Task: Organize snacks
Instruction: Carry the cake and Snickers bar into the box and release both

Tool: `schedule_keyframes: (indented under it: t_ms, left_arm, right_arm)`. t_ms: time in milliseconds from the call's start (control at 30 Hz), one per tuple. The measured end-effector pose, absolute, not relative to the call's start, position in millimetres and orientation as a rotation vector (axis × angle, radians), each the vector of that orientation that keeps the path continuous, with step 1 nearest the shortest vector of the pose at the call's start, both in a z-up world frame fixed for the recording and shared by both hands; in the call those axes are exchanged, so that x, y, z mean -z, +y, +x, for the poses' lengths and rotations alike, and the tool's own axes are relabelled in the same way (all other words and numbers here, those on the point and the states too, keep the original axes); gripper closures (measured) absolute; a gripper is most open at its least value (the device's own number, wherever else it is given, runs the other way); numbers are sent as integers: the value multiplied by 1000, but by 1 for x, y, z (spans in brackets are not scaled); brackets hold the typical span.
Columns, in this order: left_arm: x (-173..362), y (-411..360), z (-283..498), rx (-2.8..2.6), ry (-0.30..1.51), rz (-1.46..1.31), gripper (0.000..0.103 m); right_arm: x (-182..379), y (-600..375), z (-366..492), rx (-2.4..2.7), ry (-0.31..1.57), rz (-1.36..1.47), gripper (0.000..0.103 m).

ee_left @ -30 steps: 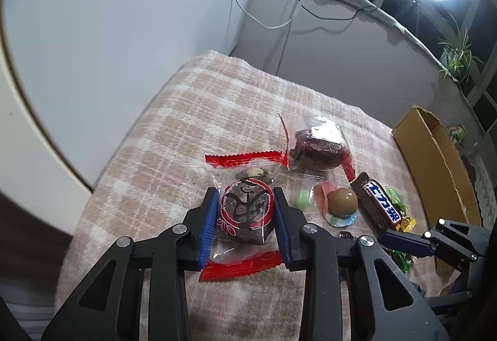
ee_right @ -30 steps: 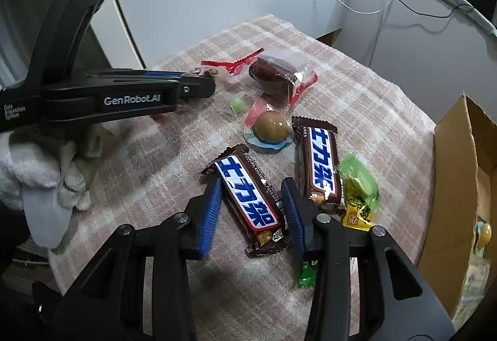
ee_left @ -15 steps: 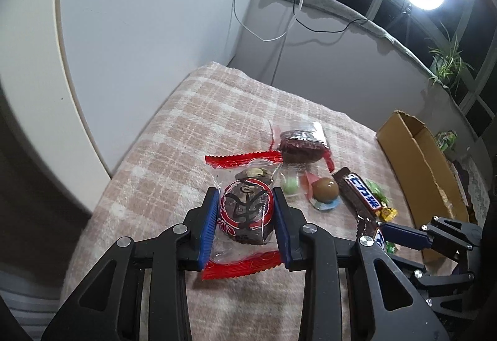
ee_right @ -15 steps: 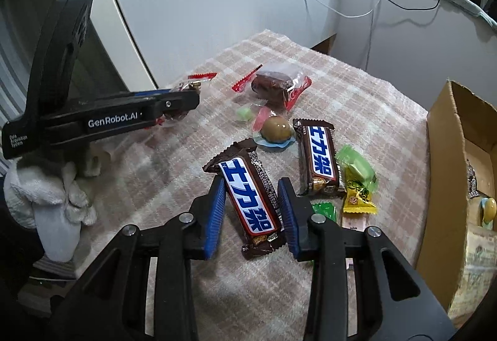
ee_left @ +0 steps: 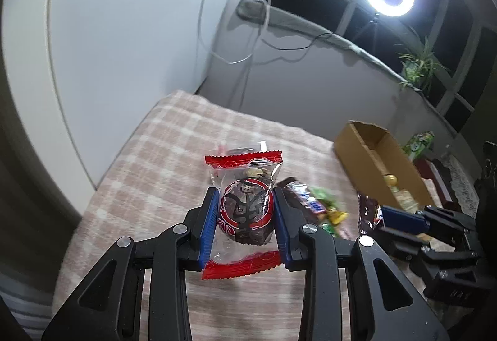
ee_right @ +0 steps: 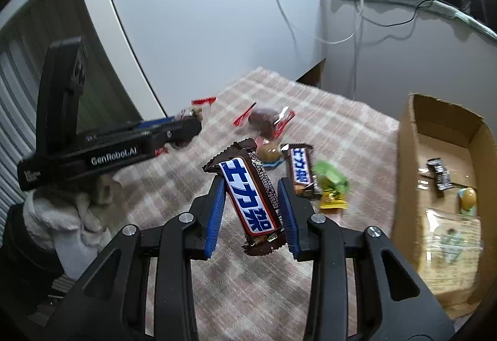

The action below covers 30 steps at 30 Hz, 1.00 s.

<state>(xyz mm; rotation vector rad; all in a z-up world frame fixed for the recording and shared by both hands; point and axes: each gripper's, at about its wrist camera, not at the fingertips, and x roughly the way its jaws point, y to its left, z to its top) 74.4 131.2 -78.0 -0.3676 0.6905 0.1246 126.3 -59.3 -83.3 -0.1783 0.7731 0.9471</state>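
The left gripper (ee_left: 244, 221) is clamped across the middle of a red-edged cake packet (ee_left: 245, 210), held clear above the checked cloth (ee_left: 161, 160). The right gripper (ee_right: 252, 216) pinches a chocolate bar (ee_right: 248, 201) by its long sides, lifted off the cloth too; the side grip leaves both wrappers' crimped ends free. A second bar (ee_right: 300, 170), green sweets (ee_right: 330, 182) and another cake (ee_right: 264, 120) lie on the cloth. The cardboard box (ee_right: 407, 173), just right, already holding snacks, seems the destination.

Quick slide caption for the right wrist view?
Right gripper jaws clamp a chocolate bar above the checked cloth.
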Motion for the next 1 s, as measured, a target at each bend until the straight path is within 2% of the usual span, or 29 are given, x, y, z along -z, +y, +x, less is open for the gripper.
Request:
schedule_keyframes:
  t_ms: [500, 1000]
  left_arm:
    - [53, 66, 104, 16, 648, -337, 71]
    - [46, -4, 157, 140, 662, -293, 71]
  right_arm:
    - [42, -149, 147, -805, 692, -100, 67]
    - [42, -235, 193, -620, 712, -58, 67]
